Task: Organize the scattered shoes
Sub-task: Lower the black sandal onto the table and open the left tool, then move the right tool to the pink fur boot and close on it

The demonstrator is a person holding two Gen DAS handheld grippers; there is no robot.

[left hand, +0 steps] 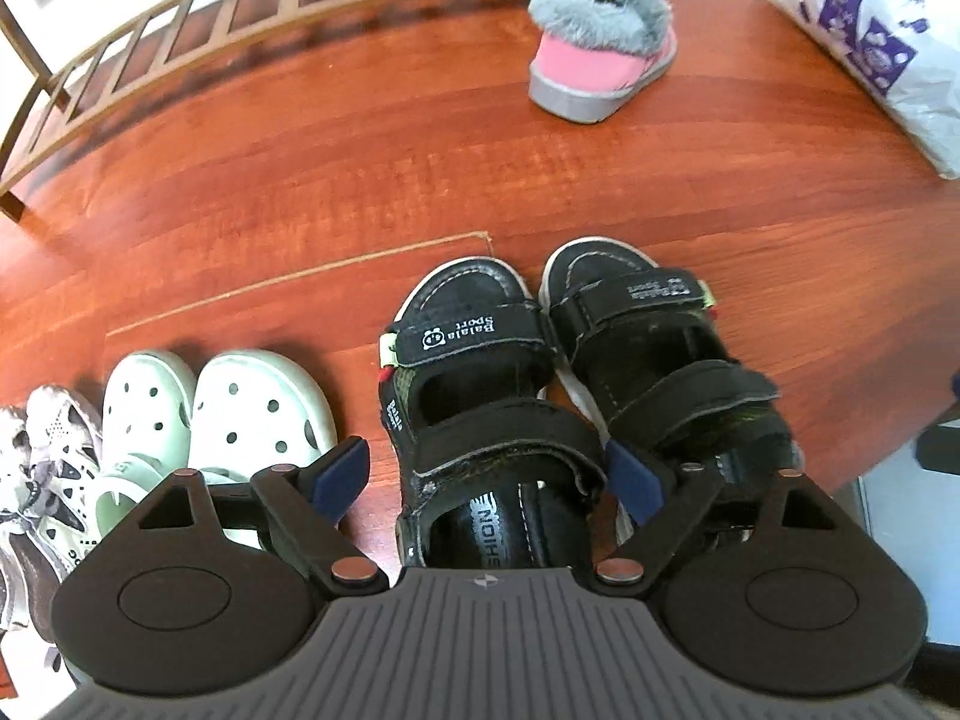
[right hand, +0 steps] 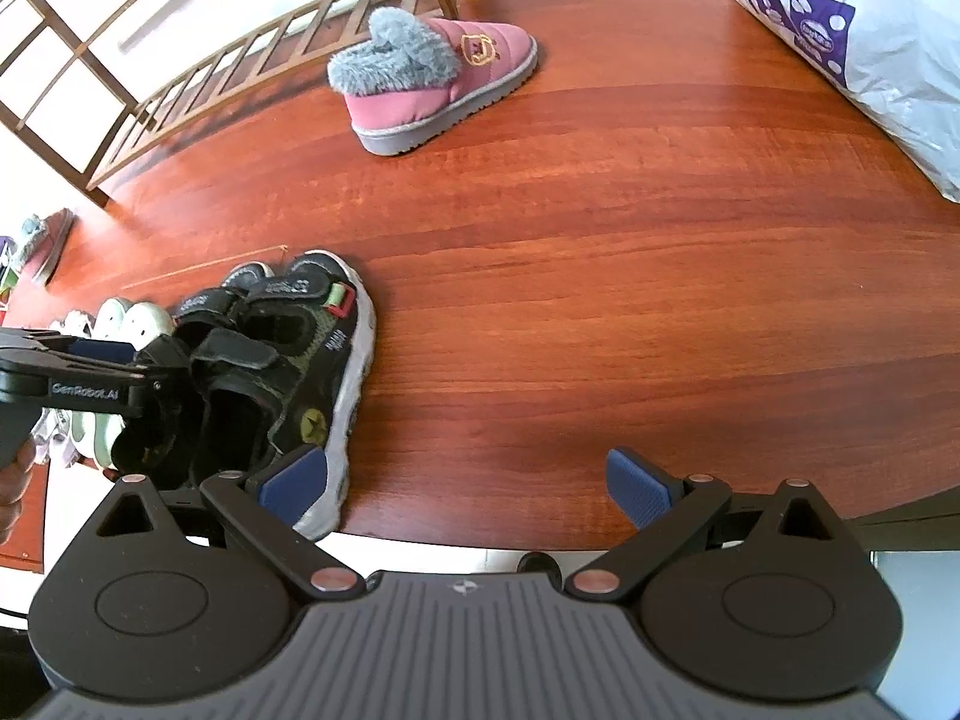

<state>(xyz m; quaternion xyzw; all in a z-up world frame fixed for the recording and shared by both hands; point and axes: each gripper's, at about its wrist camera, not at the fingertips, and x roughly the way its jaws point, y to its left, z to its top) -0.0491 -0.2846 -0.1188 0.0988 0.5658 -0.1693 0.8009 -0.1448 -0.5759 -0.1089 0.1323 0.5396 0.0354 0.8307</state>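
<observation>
Jaws of the left gripper [left hand: 487,480] stand wide, pads clear of the left black sandal [left hand: 480,396] between them, while the right gripper [right hand: 467,487] is spread over bare floor [right hand: 600,300], its left pad just beside the right black sandal [right hand: 312,384].

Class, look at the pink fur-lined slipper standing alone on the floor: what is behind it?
Behind the pink slipper stands a slatted wooden rack against a pale wall. Its lower bars show; the slipper's grey fur collar covers part of them, so whether anything lies there cannot be seen.
</observation>
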